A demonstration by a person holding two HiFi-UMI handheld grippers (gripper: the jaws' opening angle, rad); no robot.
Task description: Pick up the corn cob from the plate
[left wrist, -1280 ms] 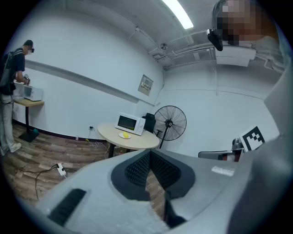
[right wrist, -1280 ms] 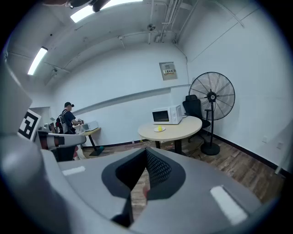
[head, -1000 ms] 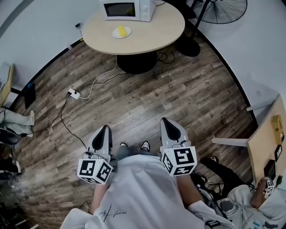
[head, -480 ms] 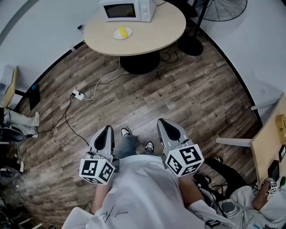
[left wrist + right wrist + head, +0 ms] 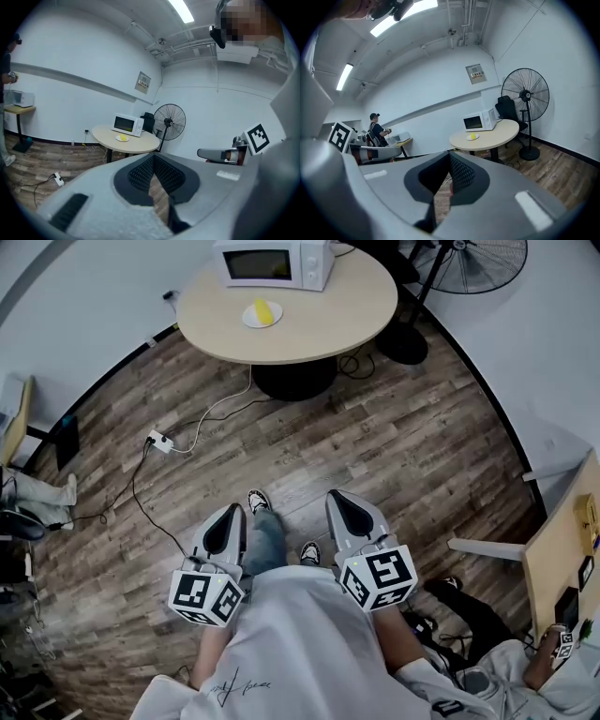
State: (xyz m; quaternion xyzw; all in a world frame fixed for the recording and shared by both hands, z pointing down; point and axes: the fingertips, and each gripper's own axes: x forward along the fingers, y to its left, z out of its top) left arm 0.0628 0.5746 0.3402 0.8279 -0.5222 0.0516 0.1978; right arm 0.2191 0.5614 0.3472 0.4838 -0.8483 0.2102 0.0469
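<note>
Corn cob (image 5: pixel 265 311) on plate (image 5: pixel 250 320) on table (image 5: pixel 328 320) — microwave (image 5: pixel 274 261) behind, fan (image 5: pixel 473 261) right.

The cob (image 5: pixel 263 311) is yellow, its plate (image 5: pixel 249 320) white, the microwave (image 5: pixel 274 261) white, the worktop (image 5: pixel 328 310) pale beige. The floor (image 5: pixel 394 446) is streaky brown wood-grain. My left gripper (image 5: pixel 226 516) and right gripper (image 5: pixel 338 502) are grey, with black-and-white patterned cubes.

A round, pale table (image 5: pixel 323 329) on a dark pedestal stands on the wood-plank floor (image 5: pixel 394 446). A white microwave (image 5: pixel 274 262) sits at the table's far edge, its door facing the near edge. A black pedestal fan (image 5: pixel 473 263) stands just past the table's right edge. A white power strip (image 5: pixel 157 441) lies on the floor off the near-left edge, with its cable running toward the pedestal. By the far wall, a person in a cap (image 5: pixel 375 127) stands beside a smaller table.
</note>
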